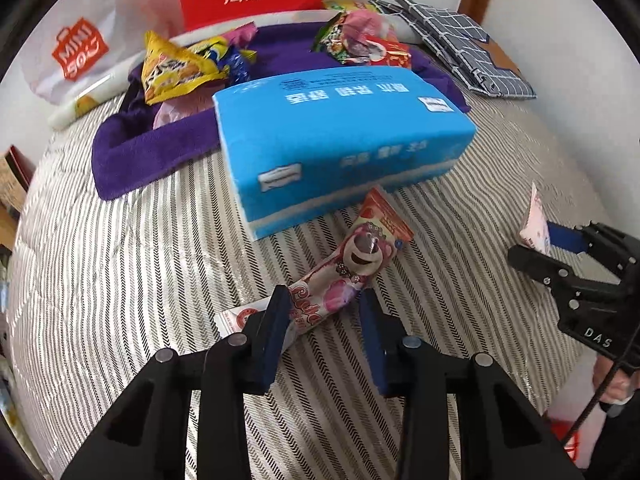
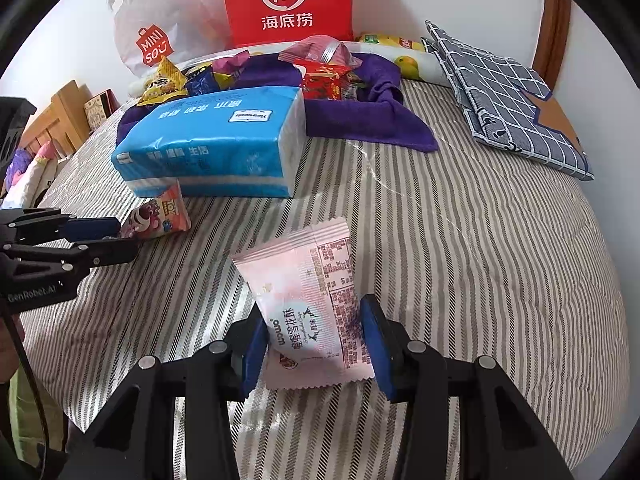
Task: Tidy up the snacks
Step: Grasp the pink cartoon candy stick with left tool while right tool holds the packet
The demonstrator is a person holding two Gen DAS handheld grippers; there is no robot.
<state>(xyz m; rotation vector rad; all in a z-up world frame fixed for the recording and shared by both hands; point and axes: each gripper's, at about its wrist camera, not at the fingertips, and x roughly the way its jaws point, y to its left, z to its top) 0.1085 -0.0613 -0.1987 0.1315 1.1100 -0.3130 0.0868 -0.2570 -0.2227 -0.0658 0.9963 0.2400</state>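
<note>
A pink bear-print snack packet (image 1: 352,264) lies slantwise on the striped bed, just in front of the blue tissue pack (image 1: 340,140). My left gripper (image 1: 322,296) points down at it, its blue pads closed in on the packet's lower half from both sides. In the right wrist view the same packet (image 2: 160,218) sits at the left gripper's tips (image 2: 124,236). My right gripper (image 2: 312,312) is shut on a pale pink and white packet (image 2: 308,300), held above the bed. That packet (image 1: 534,224) also shows at the right gripper (image 1: 534,246) in the left wrist view.
A purple cloth (image 1: 160,152) behind the tissue pack carries two heaps of snacks, a yellow bag (image 1: 172,68) on the left and red packets (image 1: 372,48) on the right. Behind stand a red paper bag (image 2: 288,4) and a white shopping bag (image 2: 156,36). Checked fabric bags (image 2: 508,96) lie at the right.
</note>
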